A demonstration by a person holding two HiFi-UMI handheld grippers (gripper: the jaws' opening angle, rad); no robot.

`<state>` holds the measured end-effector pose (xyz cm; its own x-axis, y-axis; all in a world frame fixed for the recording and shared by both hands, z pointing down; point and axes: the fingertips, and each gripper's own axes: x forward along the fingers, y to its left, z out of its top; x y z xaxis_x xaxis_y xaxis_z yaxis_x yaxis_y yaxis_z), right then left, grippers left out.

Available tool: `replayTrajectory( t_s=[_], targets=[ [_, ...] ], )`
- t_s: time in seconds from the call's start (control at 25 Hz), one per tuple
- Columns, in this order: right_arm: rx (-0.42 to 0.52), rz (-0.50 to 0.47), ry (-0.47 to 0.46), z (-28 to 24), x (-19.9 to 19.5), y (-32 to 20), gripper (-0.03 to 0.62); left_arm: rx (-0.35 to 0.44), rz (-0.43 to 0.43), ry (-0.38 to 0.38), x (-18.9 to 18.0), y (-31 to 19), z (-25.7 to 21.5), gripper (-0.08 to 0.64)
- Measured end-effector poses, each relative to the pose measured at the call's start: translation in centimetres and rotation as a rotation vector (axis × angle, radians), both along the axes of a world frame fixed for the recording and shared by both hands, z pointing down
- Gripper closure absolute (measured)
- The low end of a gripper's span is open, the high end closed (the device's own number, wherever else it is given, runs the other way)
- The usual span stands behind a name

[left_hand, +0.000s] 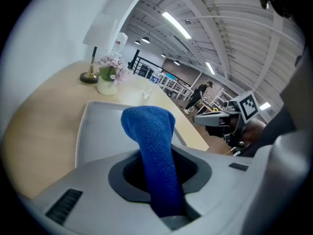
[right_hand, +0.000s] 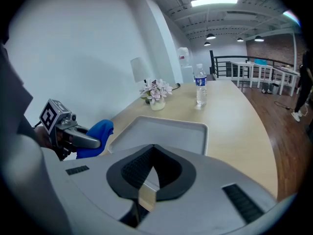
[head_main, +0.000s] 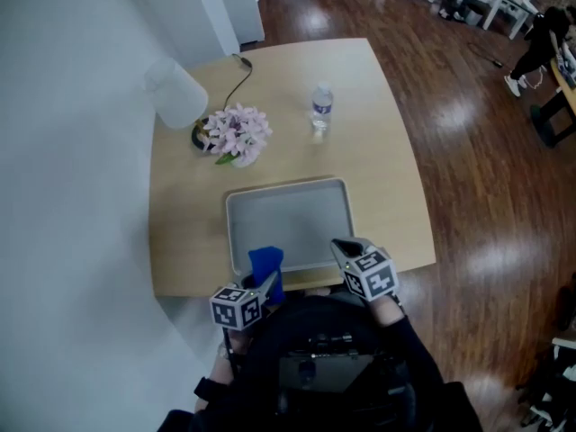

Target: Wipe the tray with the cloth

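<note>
The left gripper (head_main: 255, 293) is pinching the blue cloth (left_hand: 151, 146) by a narrow fold, and most of the cloth stands past its jaws as a loose hump. It hangs over the near left corner of the tray (head_main: 288, 219) and seems not to touch it, though no view settles that. The grip is the first risk: pressed flat and dragged, so small a bite could let the cloth pull out, or the hump could roll under and only smear a thin stripe. To the left gripper's right, the right gripper (head_main: 346, 252) has its jaws pressed together on nothing. It sits at the tray's near right corner without bracing it, so a firm forward stroke could skid the tray. The table (head_main: 378, 133) is smooth pale wood and would give little hold. Beyond the tray, ahead of both grippers, stand a bottle (head_main: 321, 108) and flowers (head_main: 238, 133), which a sliding tray could knock. A lamp (head_main: 175, 93) stands further left of them by the white wall (head_main: 72, 196). Far off to the right is glossy dark wood floor (head_main: 486, 151).
</note>
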<state>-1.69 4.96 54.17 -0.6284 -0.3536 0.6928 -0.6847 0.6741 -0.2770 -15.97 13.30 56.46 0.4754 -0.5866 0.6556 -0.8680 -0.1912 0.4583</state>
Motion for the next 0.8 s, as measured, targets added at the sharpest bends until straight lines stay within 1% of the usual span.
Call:
replayTrajectory(
  t_s=[0.08, 0.24, 0.52, 0.68, 0.8],
  targets=[
    [0.003, -0.015, 0.001, 0.0, -1.0, 0.2, 0.588, -0.006, -0.015, -0.002, -1.0, 0.7, 0.3, 0.453],
    [0.008, -0.032, 0.002, -0.1, -2.6, 0.6, 0.588, 0.001, -0.014, -0.012, -2.3, 1.0, 0.4, 0.453],
    [0.009, -0.031, 0.004, -0.2, -3.8, 0.7, 0.588, 0.03, -0.019, -0.027, -4.6, 0.3, -0.1, 0.453],
    [0.015, -0.01, 0.003, -0.3, -3.8, 0.5, 0.588, 0.044, -0.047, -0.048, -7.4, -0.4, -0.4, 0.453],
    [0.019, 0.002, 0.008, -0.6, -3.7, 0.3, 0.588, 0.056, -0.081, -0.08, -10.6, -1.3, -1.0, 0.453]
  ],
)
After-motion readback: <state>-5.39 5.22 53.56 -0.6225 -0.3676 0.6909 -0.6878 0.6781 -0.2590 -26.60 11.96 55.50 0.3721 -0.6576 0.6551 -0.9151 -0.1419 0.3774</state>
